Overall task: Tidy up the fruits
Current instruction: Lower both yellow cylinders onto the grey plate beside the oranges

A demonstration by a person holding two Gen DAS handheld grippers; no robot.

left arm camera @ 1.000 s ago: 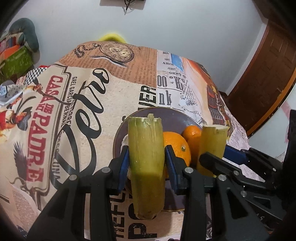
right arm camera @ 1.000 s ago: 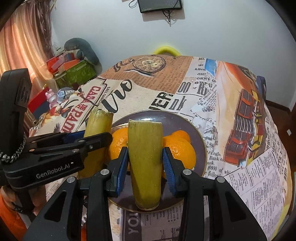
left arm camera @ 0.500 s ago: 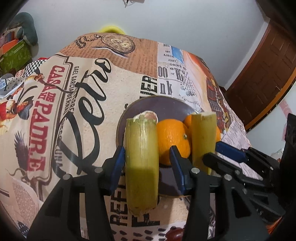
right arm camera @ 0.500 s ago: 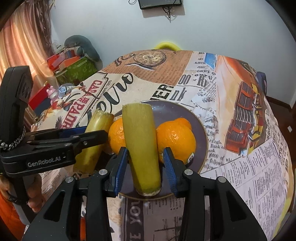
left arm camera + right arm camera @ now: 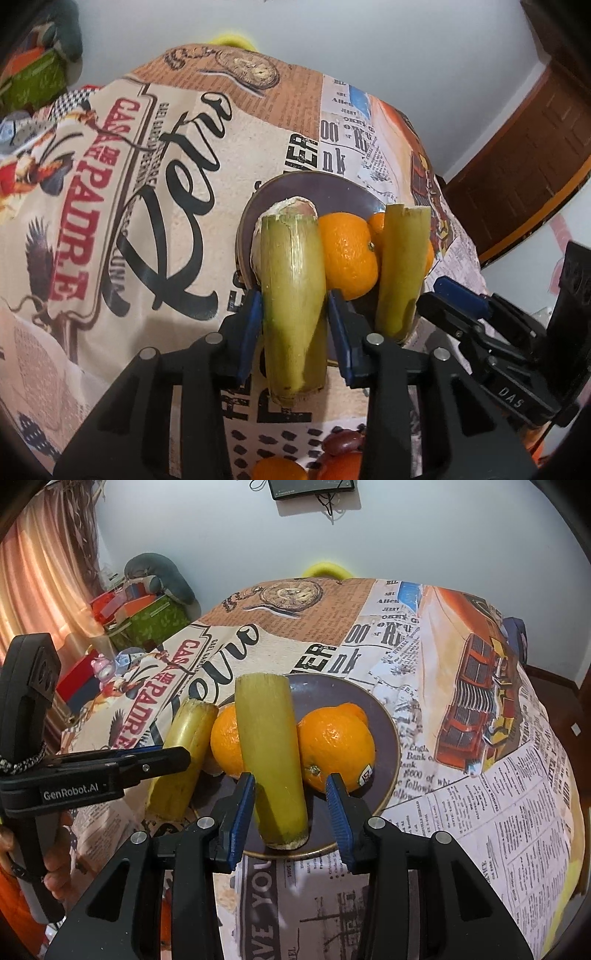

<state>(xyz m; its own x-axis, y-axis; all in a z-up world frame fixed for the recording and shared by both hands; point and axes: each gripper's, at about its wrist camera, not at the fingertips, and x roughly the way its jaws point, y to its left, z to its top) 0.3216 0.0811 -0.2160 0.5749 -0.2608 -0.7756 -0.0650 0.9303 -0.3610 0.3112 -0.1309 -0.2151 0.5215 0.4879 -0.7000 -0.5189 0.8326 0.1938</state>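
A dark plate (image 5: 384,731) holds oranges (image 5: 334,749). My left gripper (image 5: 295,332) has its jaws parted around a yellow-green sugarcane piece (image 5: 291,295) that leans at the plate's left rim (image 5: 258,199). My right gripper (image 5: 291,812) is open, its blue pads apart from a second sugarcane piece (image 5: 271,753) that rests on the plate between two oranges. In the left wrist view the second piece (image 5: 400,269) stands beside an orange (image 5: 347,254), with the right gripper's body (image 5: 491,332) at the right. The left gripper (image 5: 92,771) shows in the right wrist view by the first piece (image 5: 184,757).
The table wears a newspaper-print cloth (image 5: 480,812). More fruit, an orange (image 5: 280,470) and a dark red one (image 5: 343,441), lies at the near edge. Boxes and a soft toy (image 5: 159,579) crowd the far left. A wooden door (image 5: 535,155) stands at the right.
Both grippers opened their jaws. The sugarcane pieces dropped lower onto the plate area and lean freely. Both grippers moved a little closer to the plate.
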